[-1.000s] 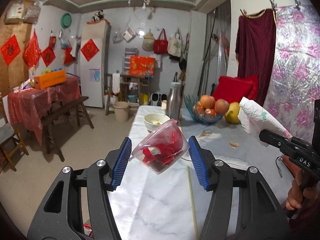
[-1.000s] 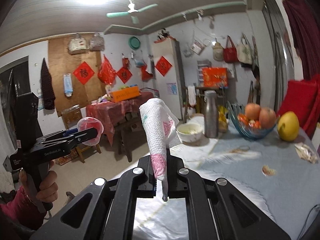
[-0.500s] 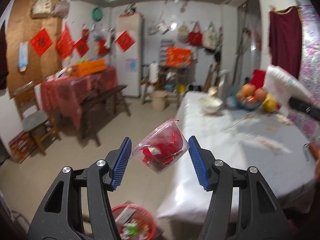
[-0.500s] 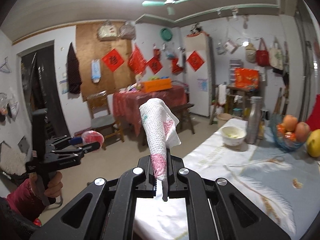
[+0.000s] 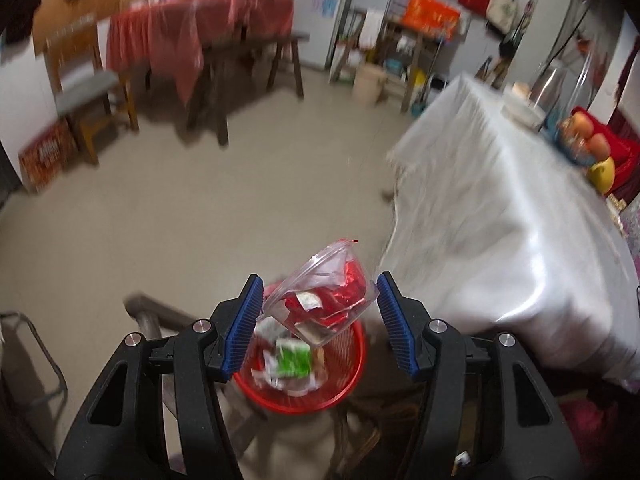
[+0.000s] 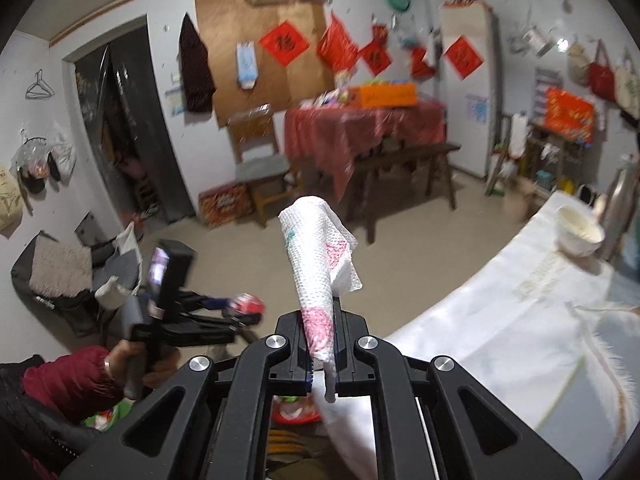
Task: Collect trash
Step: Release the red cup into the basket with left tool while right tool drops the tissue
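Trash of two kinds was carried at this moment. A clear plastic cup stuffed with red and silver wrappers (image 5: 326, 292) sat tilted between the blue pads of the left hand-held gripper (image 5: 320, 322), which was clamped on its sides. In the left wrist view the cup hung directly above a round red mesh waste basket (image 5: 344, 388) standing on the beige floor (image 5: 200, 200); this basket already contained crumpled paper and a green packet. The right hand-held gripper (image 6: 322, 350) had its jaws pressed together on the lower end of a crumpled white paper towel with pink print (image 6: 316, 268), and the towel stood up from the jaws like a cone. In the right wrist view a hand (image 6: 136, 364) in a dark red sleeve (image 6: 64, 380) held the left tool low on the left side. The worktop covered with a white cloth (image 6: 500, 340) was to the right, with a white bowl (image 6: 578, 236) on it. The surroundings were blurred.
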Action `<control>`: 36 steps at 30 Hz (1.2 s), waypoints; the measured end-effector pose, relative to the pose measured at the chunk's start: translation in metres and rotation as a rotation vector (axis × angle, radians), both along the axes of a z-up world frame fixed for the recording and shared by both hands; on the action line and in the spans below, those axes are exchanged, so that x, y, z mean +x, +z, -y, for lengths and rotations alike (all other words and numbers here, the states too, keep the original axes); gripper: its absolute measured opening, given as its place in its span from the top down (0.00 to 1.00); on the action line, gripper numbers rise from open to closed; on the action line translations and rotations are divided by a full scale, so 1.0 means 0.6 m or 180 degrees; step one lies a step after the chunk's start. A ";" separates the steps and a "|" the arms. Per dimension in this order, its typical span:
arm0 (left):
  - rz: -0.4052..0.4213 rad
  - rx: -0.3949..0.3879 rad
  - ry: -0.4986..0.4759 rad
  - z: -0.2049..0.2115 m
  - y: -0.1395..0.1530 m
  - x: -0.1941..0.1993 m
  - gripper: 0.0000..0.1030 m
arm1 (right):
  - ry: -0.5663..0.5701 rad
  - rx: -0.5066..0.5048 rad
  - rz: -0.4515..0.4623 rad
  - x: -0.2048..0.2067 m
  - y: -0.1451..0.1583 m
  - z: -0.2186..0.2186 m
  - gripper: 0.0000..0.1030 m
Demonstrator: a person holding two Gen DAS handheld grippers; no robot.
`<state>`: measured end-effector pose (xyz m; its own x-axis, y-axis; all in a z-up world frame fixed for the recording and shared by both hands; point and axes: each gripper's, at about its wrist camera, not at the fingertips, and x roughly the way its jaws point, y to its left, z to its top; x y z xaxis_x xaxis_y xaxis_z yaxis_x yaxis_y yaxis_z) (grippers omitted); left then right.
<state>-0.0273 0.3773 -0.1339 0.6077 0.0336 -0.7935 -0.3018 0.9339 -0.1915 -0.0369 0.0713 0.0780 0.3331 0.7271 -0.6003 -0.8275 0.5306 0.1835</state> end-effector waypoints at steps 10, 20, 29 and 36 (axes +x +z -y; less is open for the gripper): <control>-0.0618 -0.0497 -0.0010 -0.025 -0.162 0.002 0.22 | 0.0253 -0.0309 -0.0334 -0.007 -0.076 -0.092 0.93; -0.0353 -0.0153 0.0478 -0.095 -0.085 -0.026 0.10 | 0.0546 -0.0595 -0.0532 -0.028 -0.142 -0.159 0.93; -0.0146 0.0156 0.0834 -0.145 -0.026 -0.069 0.08 | 0.0853 -0.0938 -0.0741 -0.056 -0.219 -0.246 0.93; -0.0300 0.0382 0.0828 -0.124 -0.046 -0.081 0.08 | 0.0884 -0.1118 -0.0873 -0.051 -0.261 -0.276 0.93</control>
